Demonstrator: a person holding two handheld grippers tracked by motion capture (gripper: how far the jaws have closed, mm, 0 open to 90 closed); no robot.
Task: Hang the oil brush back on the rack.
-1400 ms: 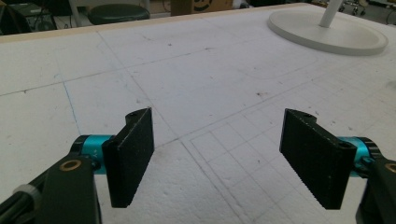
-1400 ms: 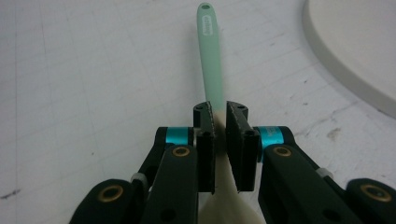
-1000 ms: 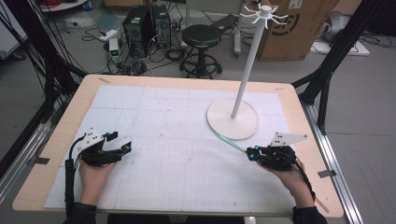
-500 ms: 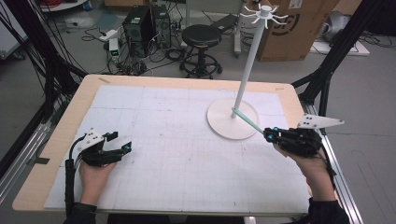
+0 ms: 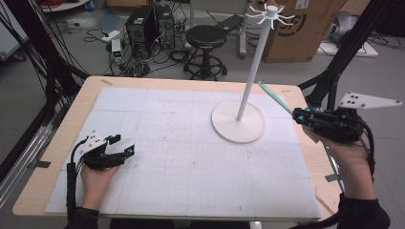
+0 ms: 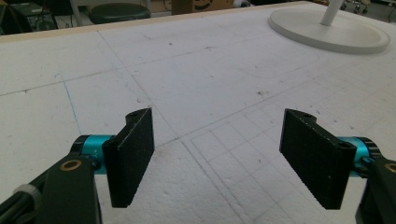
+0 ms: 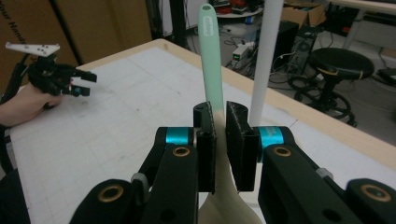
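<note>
Near the right edge of the table (image 5: 57, 191), my right gripper (image 5: 297, 116) has come up off the board since a second ago, jaws pinched on the mint-handled utensil (image 7: 208, 56), whose handle now slants up toward the pole of the white hook stand (image 5: 249, 78). My left gripper (image 5: 125, 151), jaws spread and holding nothing, stays near the front left corner. I judge the pickup done and hanging it on the stand's top hooks comes next.

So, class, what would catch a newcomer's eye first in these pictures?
Probably the tall white stand at the table's far right, its round base on the gridded white mat. Next, the mint-handled utensil clamped in the right gripper, raised beside the pole. The left gripper sits open low on the mat at near left.
</note>
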